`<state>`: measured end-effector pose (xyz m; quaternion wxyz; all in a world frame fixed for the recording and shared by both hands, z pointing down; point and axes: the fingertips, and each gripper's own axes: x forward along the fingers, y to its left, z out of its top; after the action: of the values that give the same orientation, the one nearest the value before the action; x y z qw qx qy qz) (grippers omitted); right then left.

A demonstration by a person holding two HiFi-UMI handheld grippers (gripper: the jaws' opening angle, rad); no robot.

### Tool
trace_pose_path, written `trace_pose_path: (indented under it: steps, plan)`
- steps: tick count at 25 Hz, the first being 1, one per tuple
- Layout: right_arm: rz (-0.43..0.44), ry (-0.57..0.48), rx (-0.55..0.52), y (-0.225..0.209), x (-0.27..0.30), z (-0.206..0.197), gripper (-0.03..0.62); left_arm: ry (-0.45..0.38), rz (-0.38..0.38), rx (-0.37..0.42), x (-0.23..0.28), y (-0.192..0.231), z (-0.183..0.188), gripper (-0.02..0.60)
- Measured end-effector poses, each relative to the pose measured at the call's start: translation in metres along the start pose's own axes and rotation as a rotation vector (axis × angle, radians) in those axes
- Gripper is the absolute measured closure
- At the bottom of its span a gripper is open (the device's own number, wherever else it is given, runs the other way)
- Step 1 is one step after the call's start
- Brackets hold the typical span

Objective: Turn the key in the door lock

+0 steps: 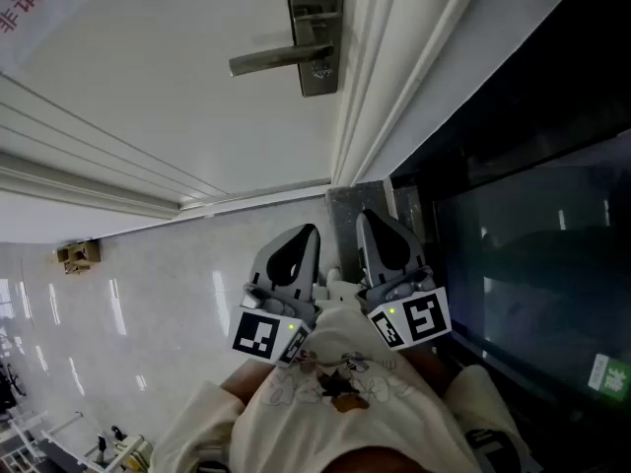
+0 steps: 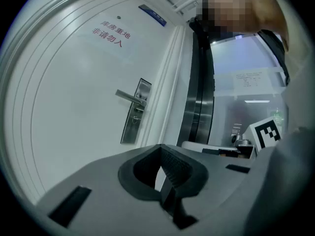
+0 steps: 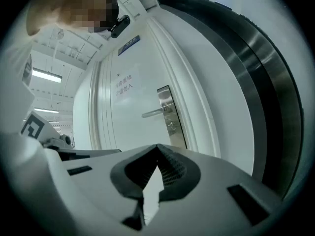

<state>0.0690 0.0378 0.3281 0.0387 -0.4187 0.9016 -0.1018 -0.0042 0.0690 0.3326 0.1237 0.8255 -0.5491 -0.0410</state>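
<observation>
Blue plate [image 2: 152, 14] above lock [image 2: 135, 114]: gripper views

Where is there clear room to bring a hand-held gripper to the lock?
Free: the bare door panel left of and below the lever handle. Crowded: right of the lock plate, which sits close to the door frame.
</observation>
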Motion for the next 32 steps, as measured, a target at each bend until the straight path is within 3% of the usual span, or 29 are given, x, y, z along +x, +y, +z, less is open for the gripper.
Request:
trace_pose_path:
  steps: [9,17,22,32]
  plan:
    - [0.032,0.028,0.019,0.021,0.0,-0.008,0.588,-0.005,-0.002,0.006,-0.016,-0.002,0.007,0.577]
    - [0.032,-0.04,0.024,0.022,-0.001,-0.002,0.588,-0.034,0.034,0.022,-0.026,0.008,0.009,0.577]
    - [0.029,-0.029,0.031,0.02,0.015,-0.009,0.586,-0.031,0.057,0.014,-0.025,0.025,0.008,0.577]
    - [-0.094,-0.064,-0.086,-0.001,0.117,0.018,0.585,-0.032,-0.053,0.006,0.032,0.095,0.037,0.577]
